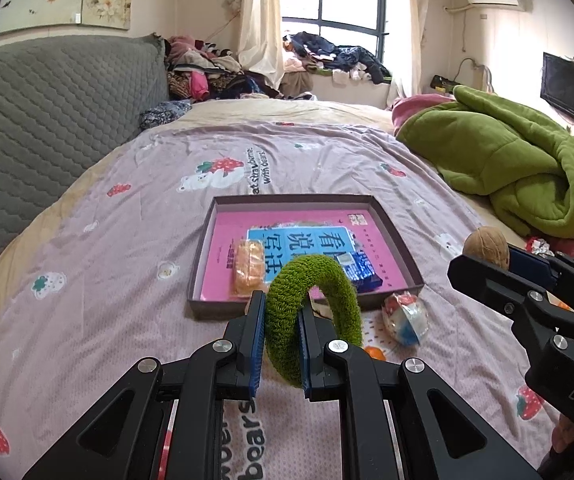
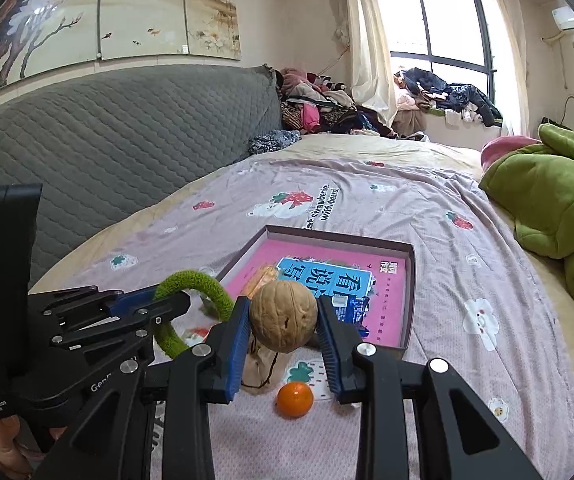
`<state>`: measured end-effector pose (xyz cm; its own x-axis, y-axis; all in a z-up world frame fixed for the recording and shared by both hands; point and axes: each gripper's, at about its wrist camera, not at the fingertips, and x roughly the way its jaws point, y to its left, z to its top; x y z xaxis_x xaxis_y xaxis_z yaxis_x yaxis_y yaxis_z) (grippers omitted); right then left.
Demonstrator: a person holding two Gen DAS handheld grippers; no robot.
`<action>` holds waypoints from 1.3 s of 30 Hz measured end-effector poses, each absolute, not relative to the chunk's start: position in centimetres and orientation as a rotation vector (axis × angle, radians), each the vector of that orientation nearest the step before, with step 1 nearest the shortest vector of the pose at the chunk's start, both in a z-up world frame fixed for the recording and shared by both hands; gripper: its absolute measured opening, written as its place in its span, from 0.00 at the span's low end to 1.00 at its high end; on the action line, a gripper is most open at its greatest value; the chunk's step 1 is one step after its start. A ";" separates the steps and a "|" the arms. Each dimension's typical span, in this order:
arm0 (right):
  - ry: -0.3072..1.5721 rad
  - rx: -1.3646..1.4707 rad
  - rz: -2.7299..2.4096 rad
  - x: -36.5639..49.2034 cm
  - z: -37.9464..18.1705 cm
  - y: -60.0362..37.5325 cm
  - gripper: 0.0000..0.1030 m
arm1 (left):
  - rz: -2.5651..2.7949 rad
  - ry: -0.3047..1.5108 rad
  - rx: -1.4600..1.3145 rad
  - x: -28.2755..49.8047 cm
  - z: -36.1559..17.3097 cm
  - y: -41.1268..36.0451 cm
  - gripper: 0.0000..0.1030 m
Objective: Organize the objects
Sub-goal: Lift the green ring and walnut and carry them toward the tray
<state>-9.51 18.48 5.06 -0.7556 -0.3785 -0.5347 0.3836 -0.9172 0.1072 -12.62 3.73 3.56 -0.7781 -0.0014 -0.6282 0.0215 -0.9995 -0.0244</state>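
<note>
Left hand-held gripper [image 1: 281, 312] is closed on a green fuzzy ring [image 1: 314, 312], held just before the shallow box [image 1: 207, 240] on the bed. Right hand-held gripper [image 2: 283, 332] grips a walnut [image 2: 284, 316] beside that box, above an orange [image 2: 294, 399].

1. The left gripper [image 1: 281, 320] is held angled downward, its blue-padded jaws clamped on a green fuzzy ring [image 1: 315, 312].
2. The right gripper [image 2: 285, 330] is likewise tilted down, with a walnut [image 2: 284, 317] pinched between its pads.

Left tongs [image 1: 281, 332] clamping green fuzzy ring [image 1: 311, 316], shallow box [image 1: 207, 240] beyond, perhaps a walnut [image 1: 487, 246] right.
</note>
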 end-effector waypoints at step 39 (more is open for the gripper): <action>0.068 0.818 -2.688 -19.3 2.3 21.9 0.32 | -2.892 0.157 1.182 -24.8 1.5 3.7 0.14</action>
